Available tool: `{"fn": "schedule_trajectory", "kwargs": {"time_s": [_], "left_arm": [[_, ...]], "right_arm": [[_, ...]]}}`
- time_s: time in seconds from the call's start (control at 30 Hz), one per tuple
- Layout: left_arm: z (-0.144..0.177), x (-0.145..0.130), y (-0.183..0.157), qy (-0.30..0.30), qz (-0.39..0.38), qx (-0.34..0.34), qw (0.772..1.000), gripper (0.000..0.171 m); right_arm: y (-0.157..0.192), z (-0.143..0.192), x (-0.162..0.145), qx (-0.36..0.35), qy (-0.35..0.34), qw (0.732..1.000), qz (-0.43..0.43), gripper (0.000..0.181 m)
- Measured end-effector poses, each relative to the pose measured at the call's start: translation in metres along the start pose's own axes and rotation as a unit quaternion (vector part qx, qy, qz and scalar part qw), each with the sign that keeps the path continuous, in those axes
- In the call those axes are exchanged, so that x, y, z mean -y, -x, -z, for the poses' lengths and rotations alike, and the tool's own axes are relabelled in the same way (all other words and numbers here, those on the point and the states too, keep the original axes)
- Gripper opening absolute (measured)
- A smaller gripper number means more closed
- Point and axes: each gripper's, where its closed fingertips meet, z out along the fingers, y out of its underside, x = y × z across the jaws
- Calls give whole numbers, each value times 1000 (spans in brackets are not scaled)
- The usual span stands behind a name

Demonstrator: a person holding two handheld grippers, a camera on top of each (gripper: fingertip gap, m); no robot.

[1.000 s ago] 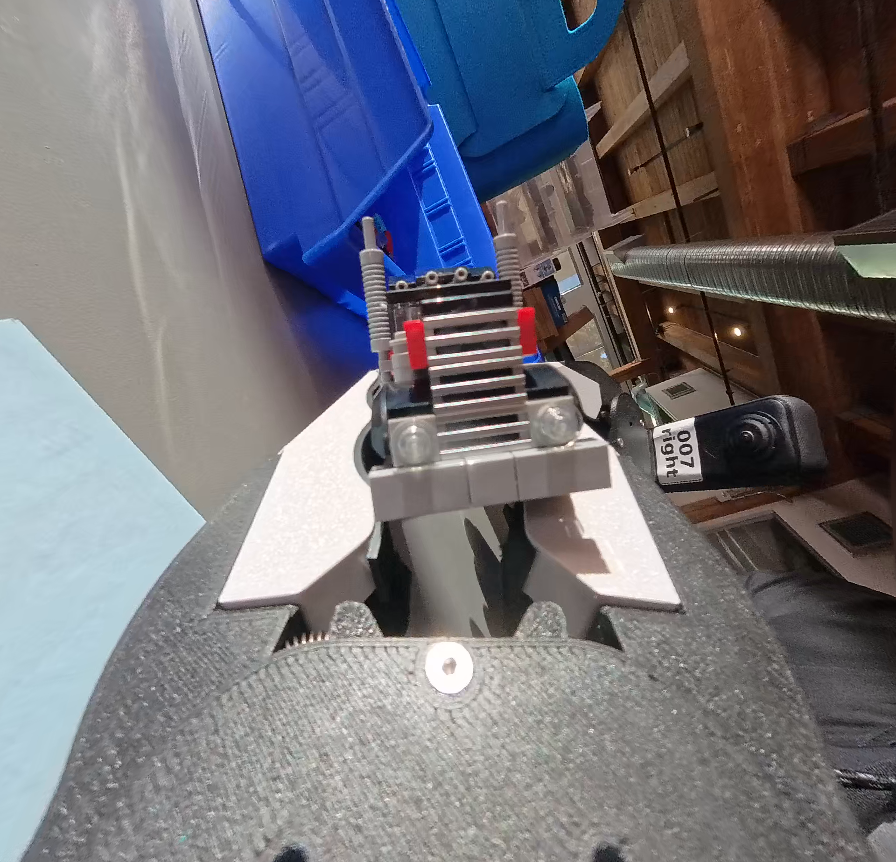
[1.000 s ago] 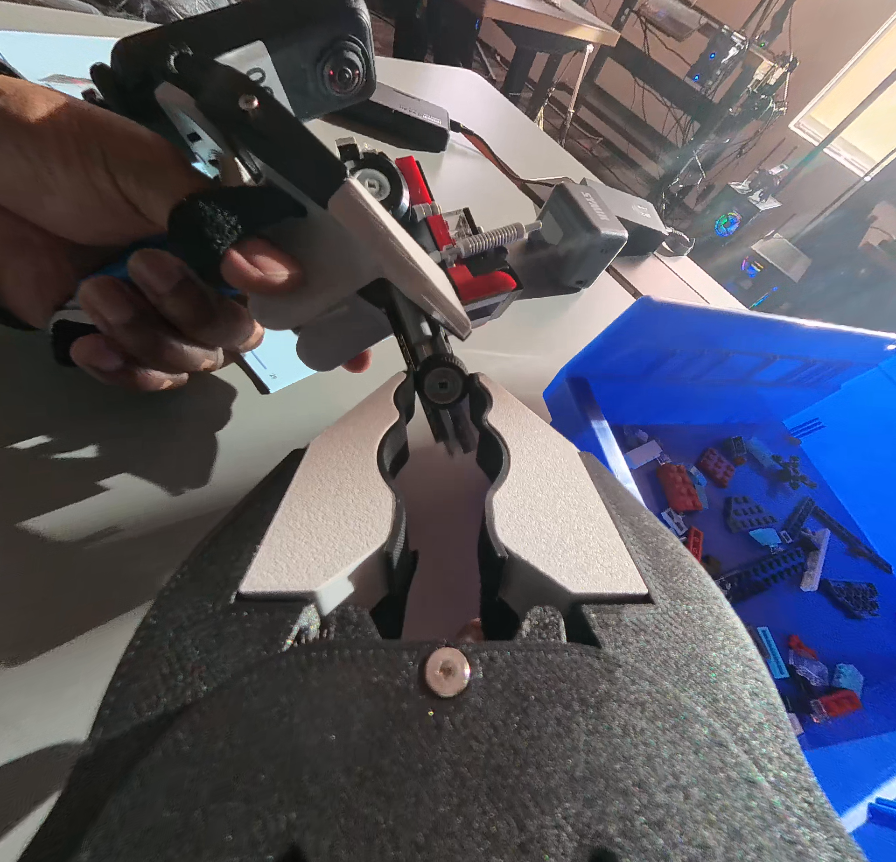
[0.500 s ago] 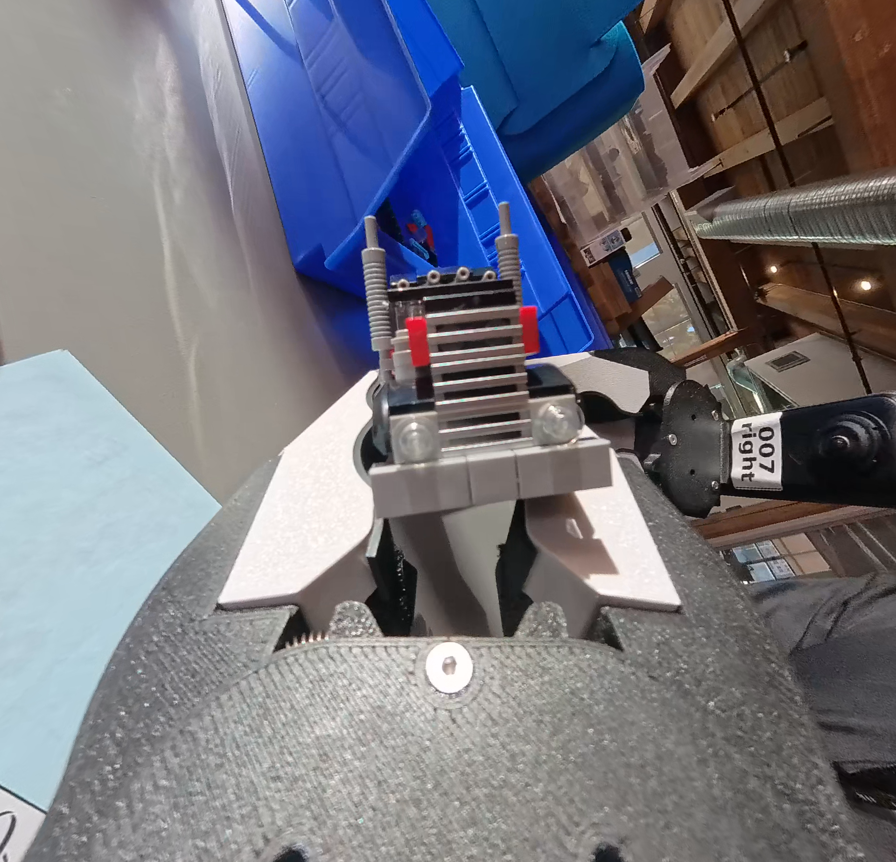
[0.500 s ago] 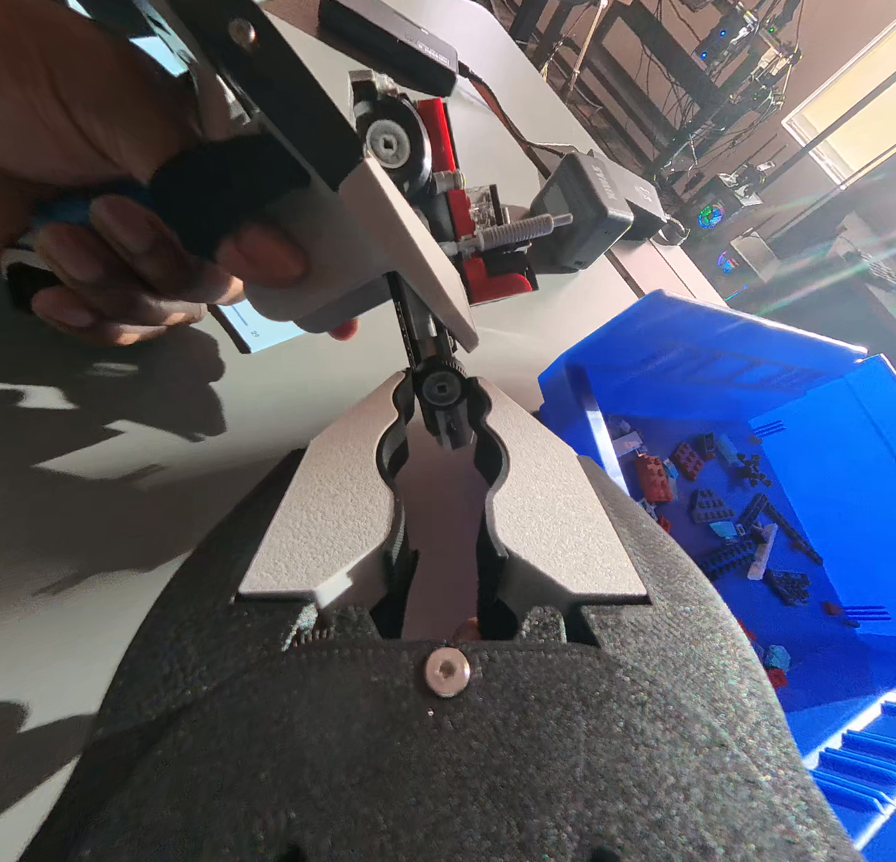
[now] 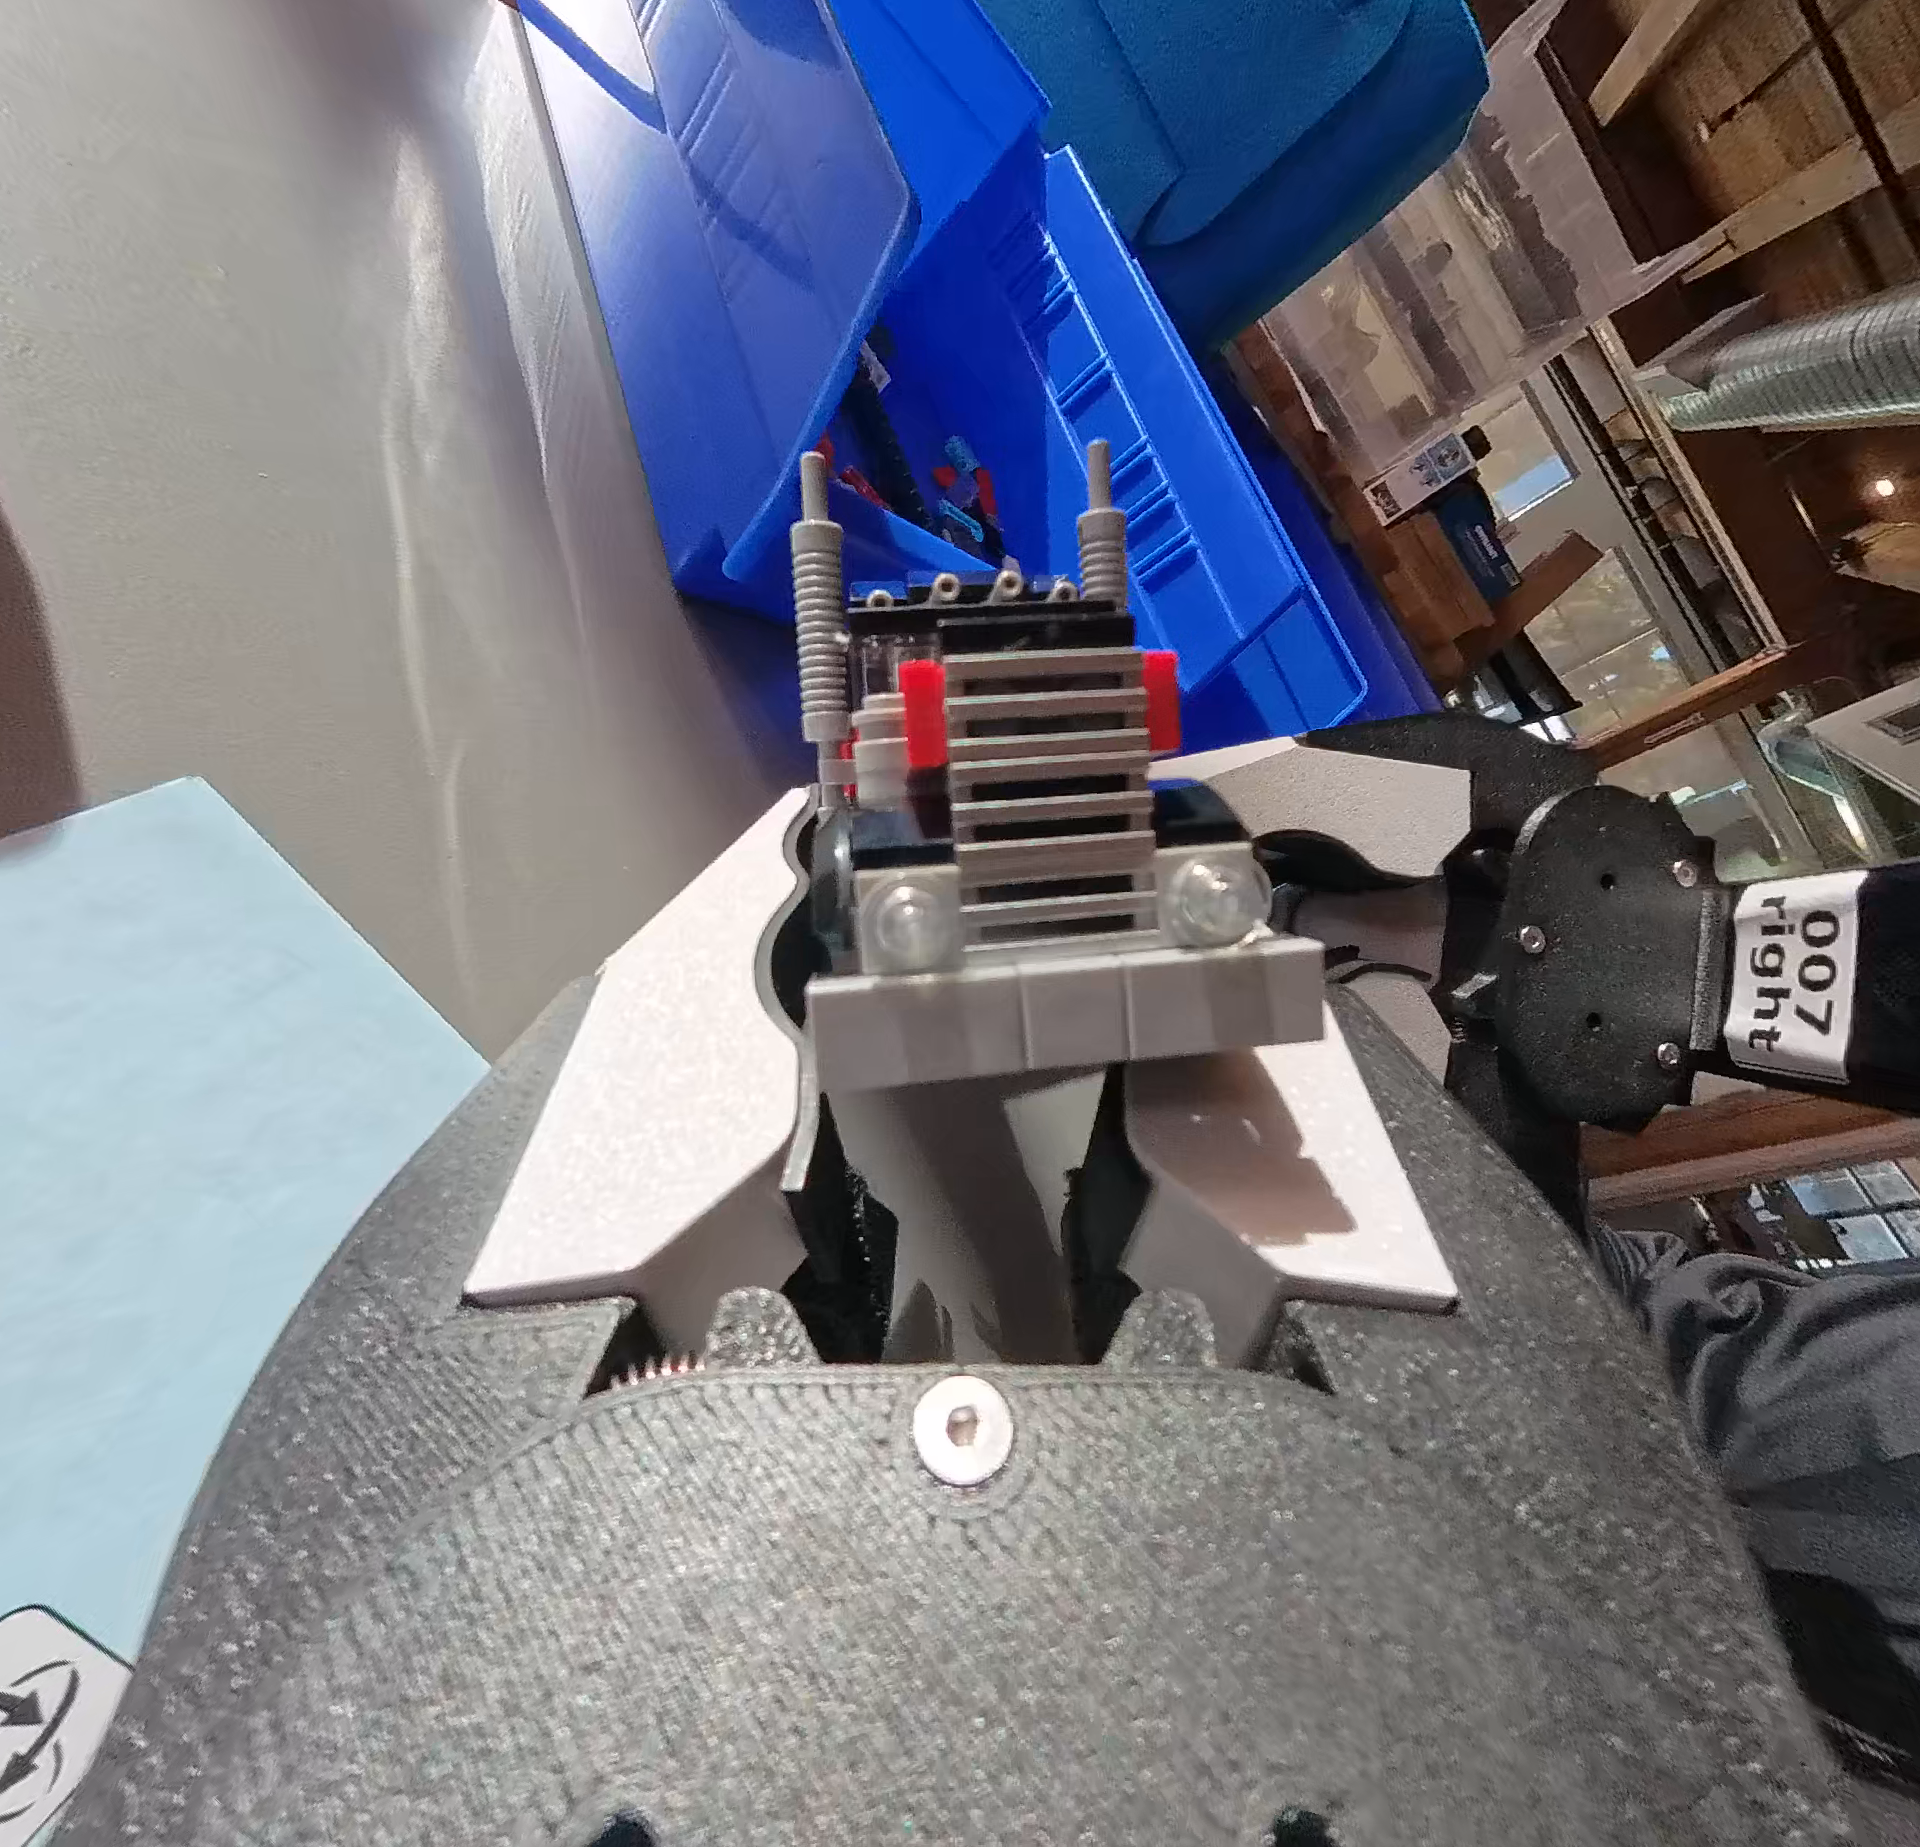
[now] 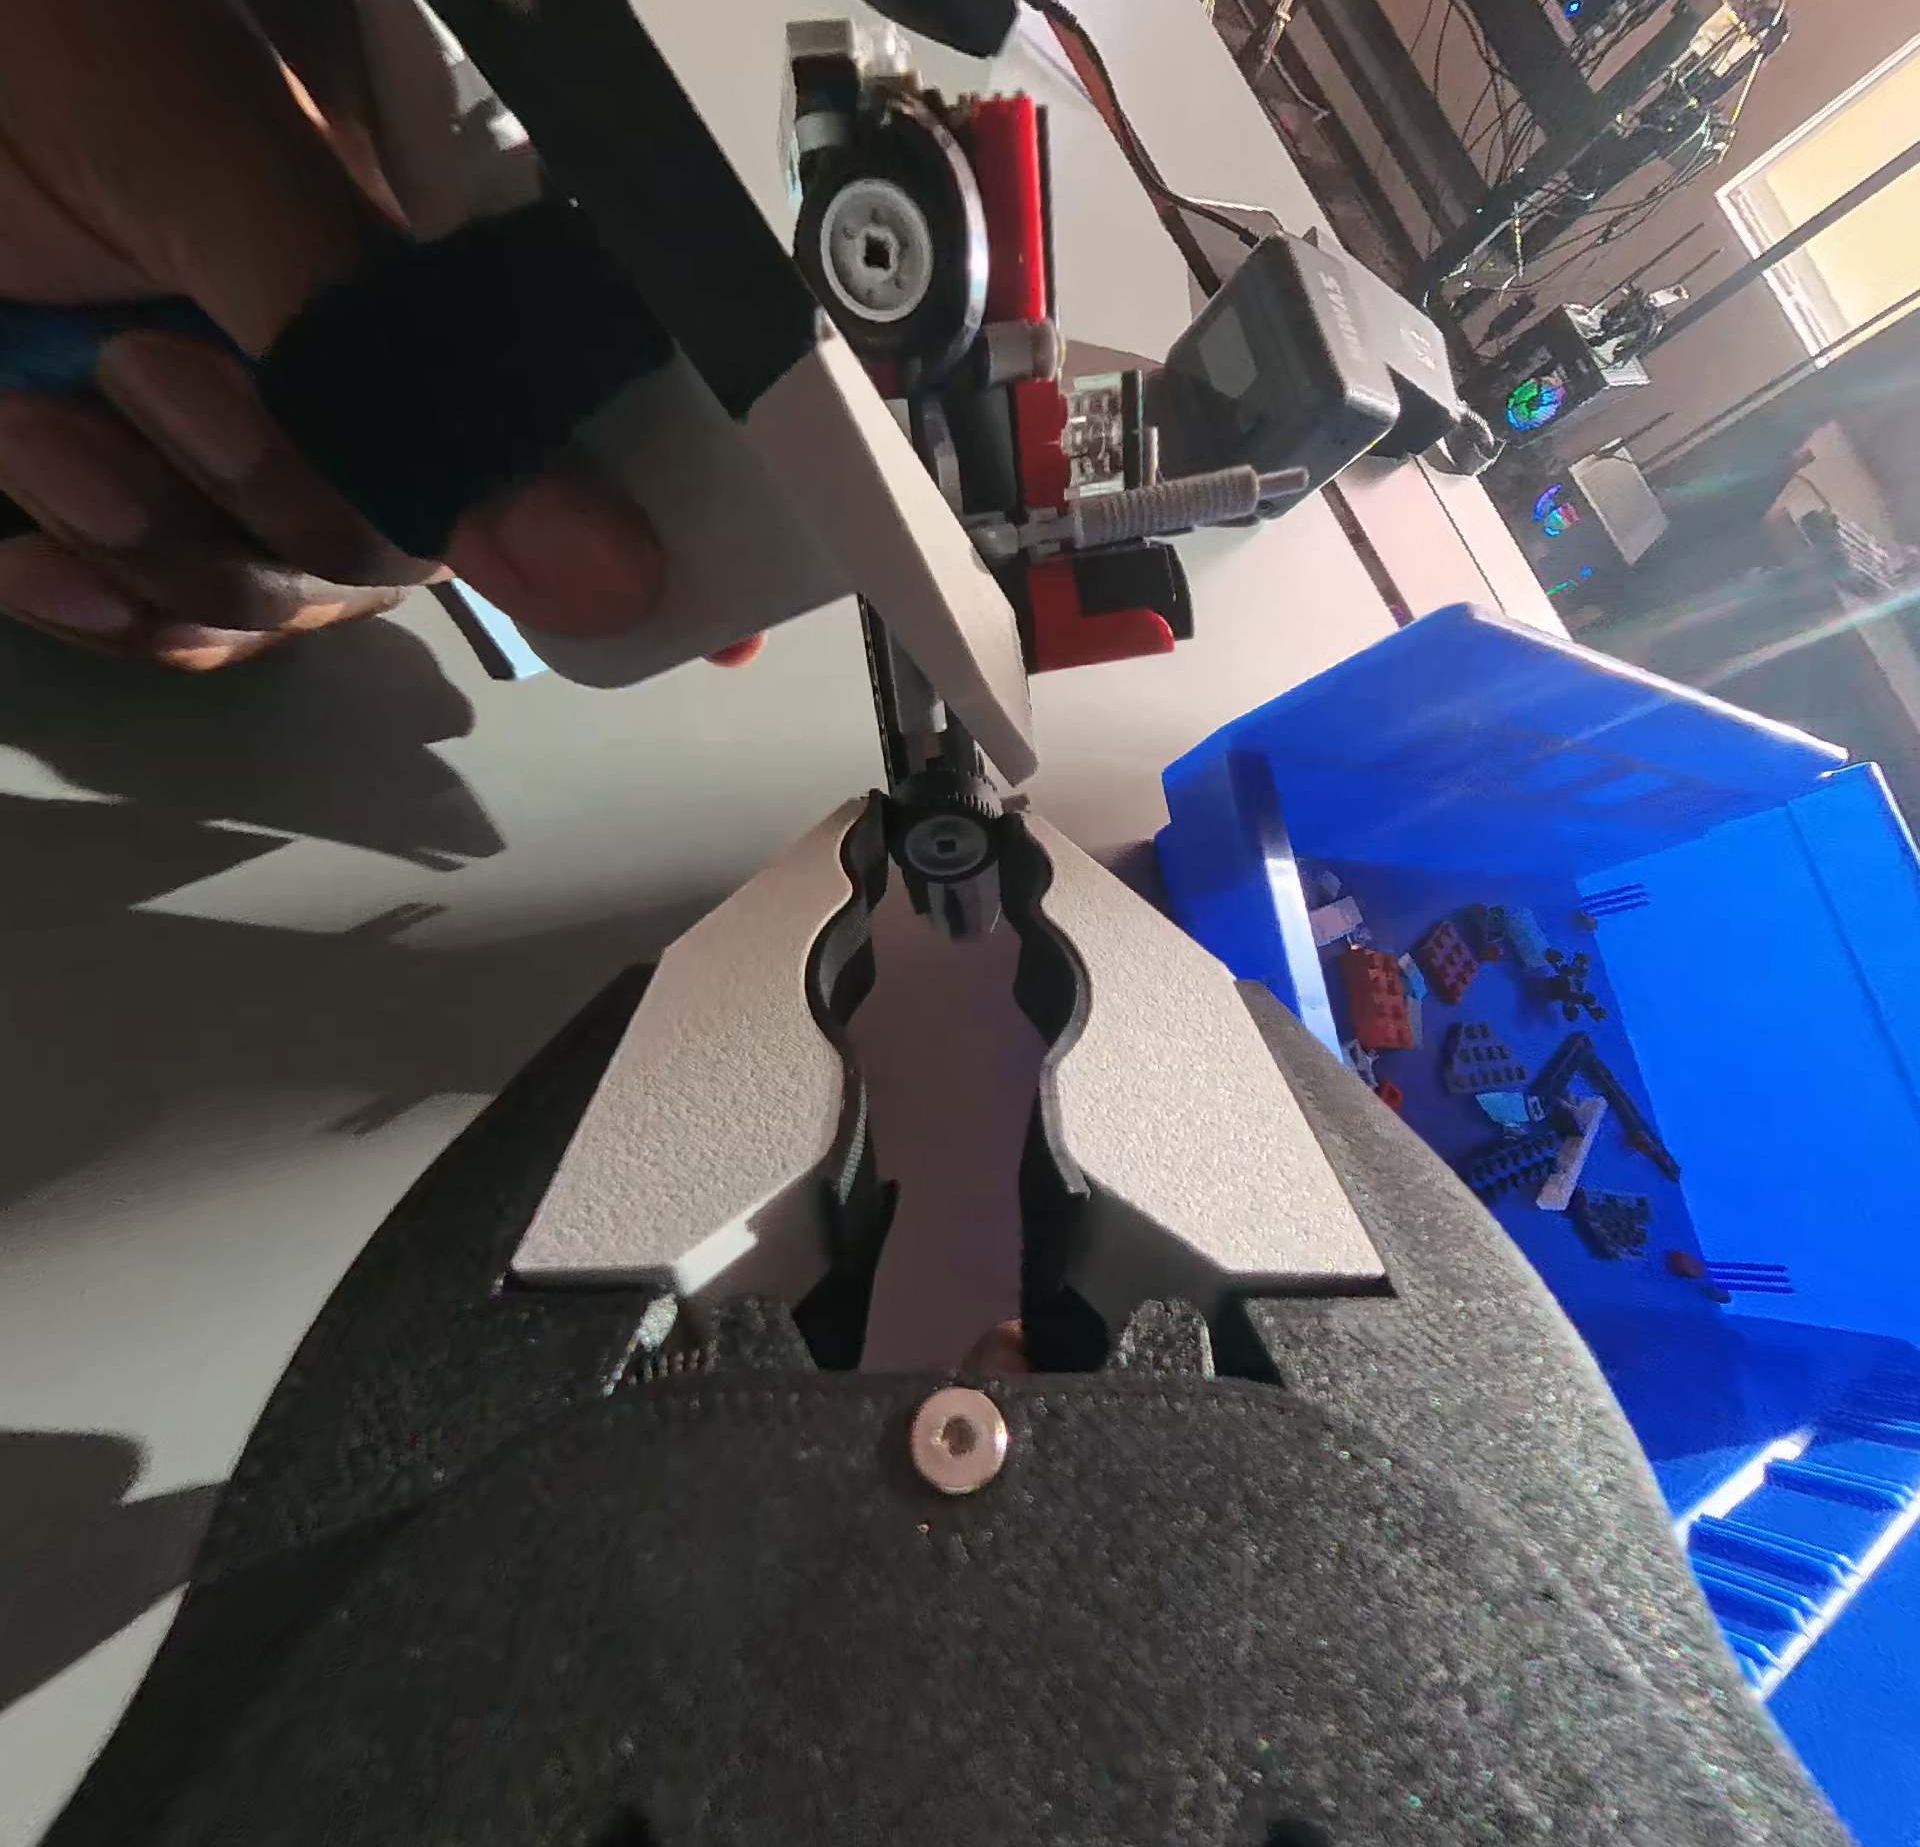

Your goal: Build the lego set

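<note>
My left gripper (image 5: 1039, 821) is shut on a lego truck (image 5: 1049, 841) and holds it in the air, with its grey grille, bumper and two exhaust stacks facing the camera. In the right wrist view the truck (image 6: 1008, 239) shows side-on, red and black, with a grey-hubbed wheel (image 6: 883, 259). A hand (image 6: 187, 426) holds the left gripper (image 6: 904, 592). My right gripper (image 6: 943, 836) is shut on a small black wheel piece (image 6: 940, 852). The piece sits at the end of the truck's thin black chassis (image 6: 899, 696). I cannot tell whether they touch. The right gripper also shows in the left wrist view (image 5: 1558, 914).
A blue bin (image 6: 1766, 862) with several loose bricks (image 6: 1475, 1049) stands on the grey table (image 6: 312, 914) to the right; it also shows in the left wrist view (image 5: 727, 239). A grey power adapter (image 6: 1309, 363) with a cable lies behind the truck. A light blue sheet (image 5: 187, 1122) lies on the table. The grippers are tip to tip, or close to it.
The two grippers have come closer together. The truck and the hand now loom larger in the right wrist view, and the right gripper has moved in beside the truck. Both grips are unchanged.
</note>
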Motion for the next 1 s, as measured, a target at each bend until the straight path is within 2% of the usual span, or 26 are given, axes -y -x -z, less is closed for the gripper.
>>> {"fn": "schedule_trajectory", "kwargs": {"time_s": [0.2, 0.4, 0.5, 0.63, 1.0], "left_arm": [[-1, -1, 1, 1, -12, 13, 1000, 52], [0, 1, 1, -6, -41, 31, 999, 50], [0, 2, 2, -8, -49, 39, 998, 50], [0, 1, 3, -1, -68, 53, 996, 50], [1, 0, 3, 14, -24, 11, 1000, 54]], "right_arm": [[1, -2, -2, -9, 17, 1000, 24, 23], [2, -5, -2, 33, 15, 996, -86, 23], [2, -7, -3, 26, 25, 994, -101, 23], [5, -10, -5, 9, 43, 998, -42, 23], [0, -7, -2, -3, 26, 999, -20, 24]]}}
